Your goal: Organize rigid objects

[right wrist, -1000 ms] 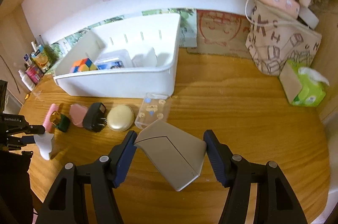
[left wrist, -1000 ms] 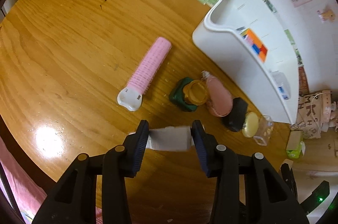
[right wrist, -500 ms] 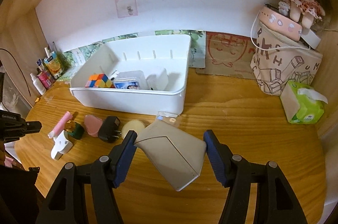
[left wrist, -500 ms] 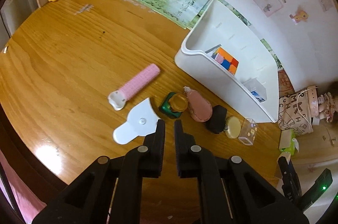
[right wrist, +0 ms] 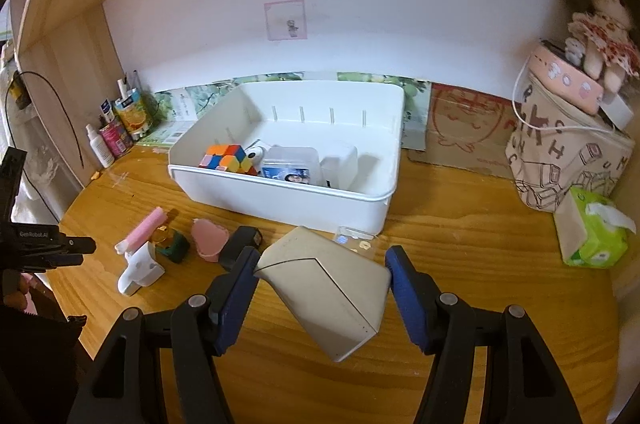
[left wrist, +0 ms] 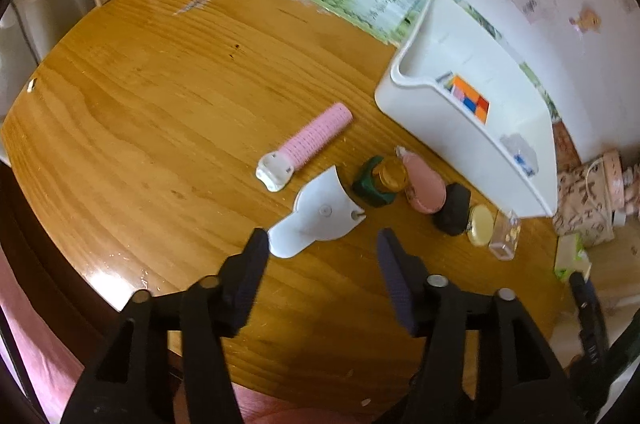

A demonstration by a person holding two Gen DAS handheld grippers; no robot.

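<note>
Tilting downward, left tongs point(left wrist: 322, 244) opening, seemingly empty

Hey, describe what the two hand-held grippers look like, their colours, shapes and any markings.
Both are black plastic frames that fork into two angular fingers with silver rivets at the joints. The left hand-held gripper carries dark navy ribbed pads. The right hand-held gripper has brighter blue pads. In the right wrist view, the left one's black body shows small white lettering.
</note>
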